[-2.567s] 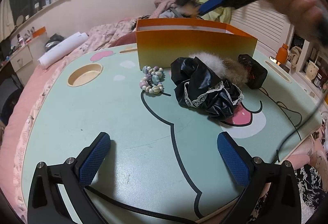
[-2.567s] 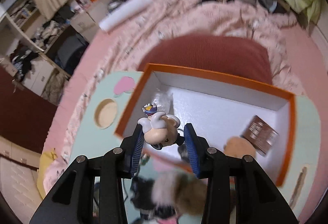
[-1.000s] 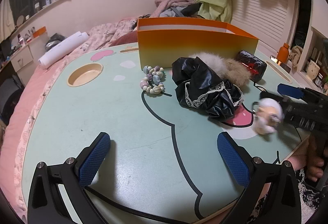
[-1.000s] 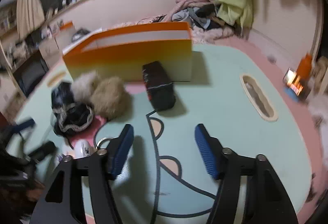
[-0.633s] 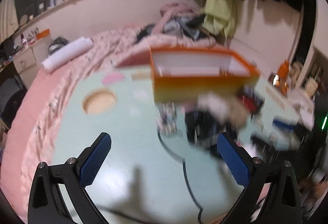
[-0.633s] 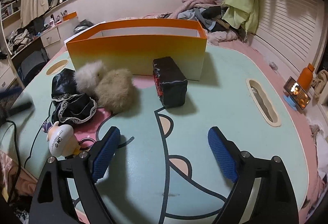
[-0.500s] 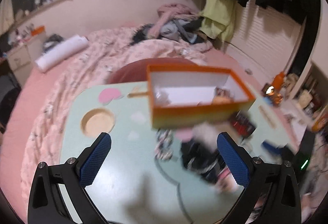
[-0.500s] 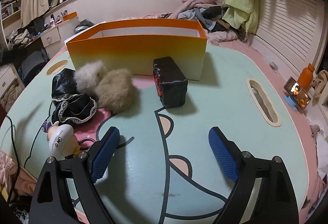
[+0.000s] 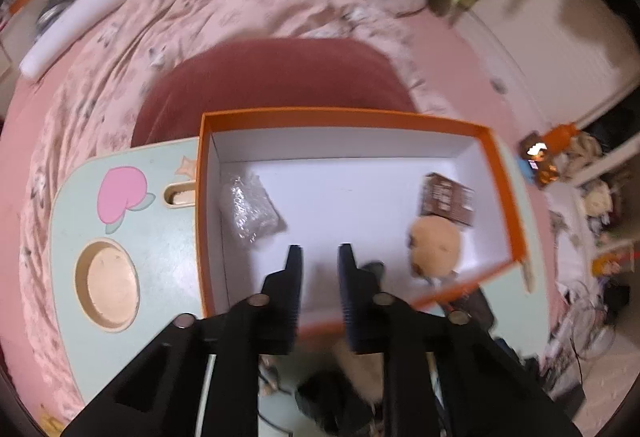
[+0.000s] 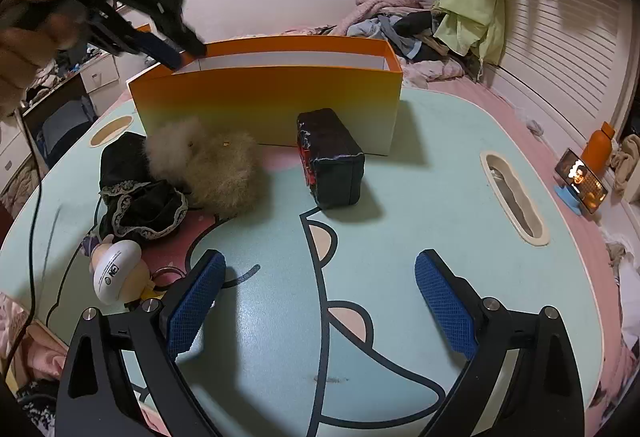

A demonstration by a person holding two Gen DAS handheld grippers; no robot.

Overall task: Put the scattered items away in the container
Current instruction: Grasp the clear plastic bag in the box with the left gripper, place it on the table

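The orange box stands at the far side of the mint table. Inside it lie a clear plastic packet, a brown packet and a tan round plush. My left gripper hangs over the box's near part, pointing steeply down, shut with nothing between its fingers. In the right wrist view the left gripper shows above the orange box's left end. On the table lie fluffy beige pom-poms, a black lace scrunchie, a black box and a white figurine keychain. My right gripper is low over the table, jaws opening, empty.
A round cup recess is left of the box and a long slot is at the table's right. A phone on a blue stand and an orange bottle stand beyond the right edge. A black cable hangs at left.
My left gripper rose from the table, swung over the box, tipped downward, and its jaws went from wide to shut. My right gripper stayed in place and widened its jaws.
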